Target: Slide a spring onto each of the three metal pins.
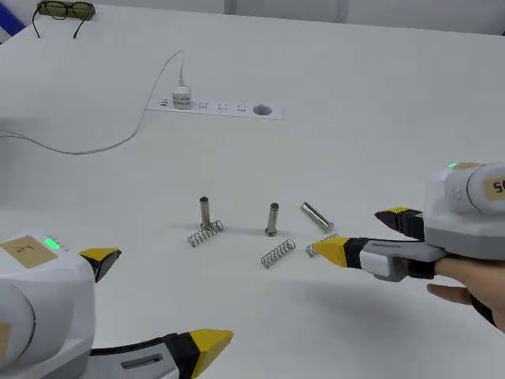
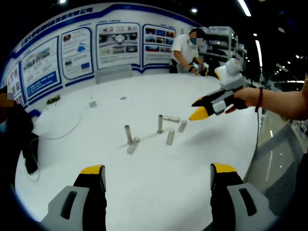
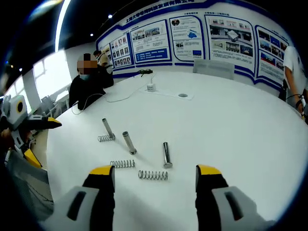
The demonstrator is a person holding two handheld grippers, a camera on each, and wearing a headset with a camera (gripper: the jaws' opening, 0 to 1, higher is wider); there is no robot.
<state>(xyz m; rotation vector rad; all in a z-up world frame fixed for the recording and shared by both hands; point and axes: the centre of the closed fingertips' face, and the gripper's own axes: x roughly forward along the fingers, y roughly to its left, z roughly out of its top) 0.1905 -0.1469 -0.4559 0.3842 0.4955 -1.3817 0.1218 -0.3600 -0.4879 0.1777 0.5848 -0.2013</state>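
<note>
Three metal pins are on the white table: one upright pin on the left, a second upright pin in the middle, and a third pin lying flat at the right. A spring lies at the left pin's foot, another spring lies before the middle pin, and a third spring touches the lower yellow tip of my right gripper. That gripper is open and holds nothing. My left gripper is open too, low and left, well short of the pins. The springs lie just ahead of the right jaws.
A white power strip with a plug and a cable lies at the back of the table. Dark glasses rest at the far left corner. One person sits at the table's far side; another person stands beyond it.
</note>
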